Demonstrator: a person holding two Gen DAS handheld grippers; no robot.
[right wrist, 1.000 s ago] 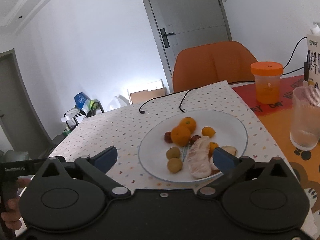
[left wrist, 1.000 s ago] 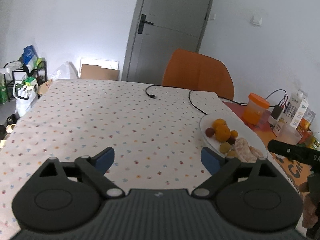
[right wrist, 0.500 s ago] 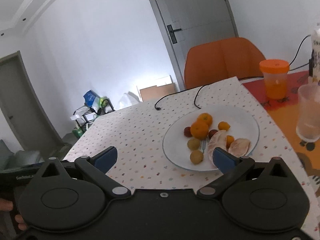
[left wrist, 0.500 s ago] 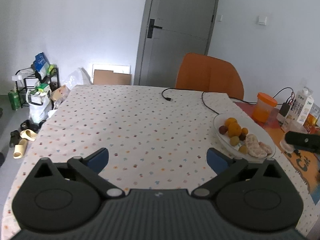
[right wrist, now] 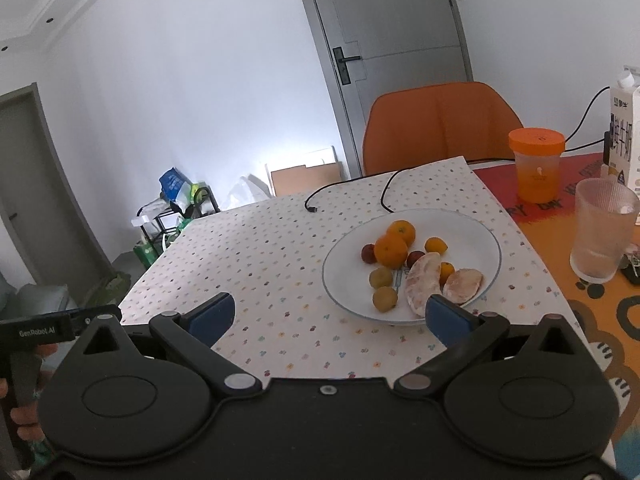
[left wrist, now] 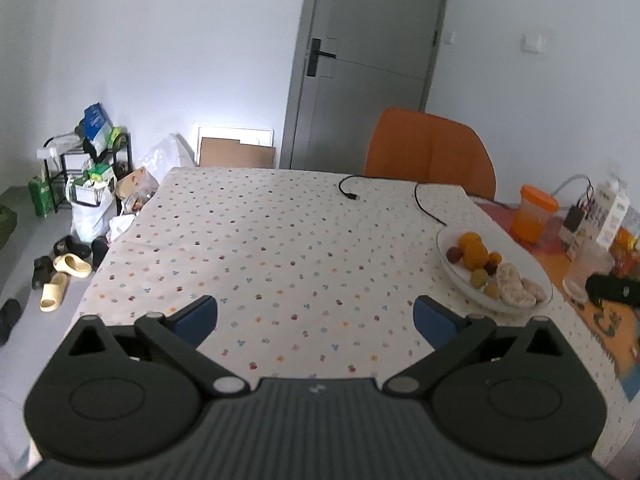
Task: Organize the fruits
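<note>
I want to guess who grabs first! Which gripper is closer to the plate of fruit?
The right gripper: the plate sits just beyond its right fingertip. The left gripper hangs over bare tablecloth, with the plate off to its right.

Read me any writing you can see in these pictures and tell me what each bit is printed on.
"GenRobot.AI": white letters on the left gripper's black body, seen at the left edge of the right wrist view.
Milk carton: dark printed characters, too blurred to read.
Red mat: large dark letters, partly hidden, not legible.
Orange-lidded cup: a small mark, unreadable.
</note>
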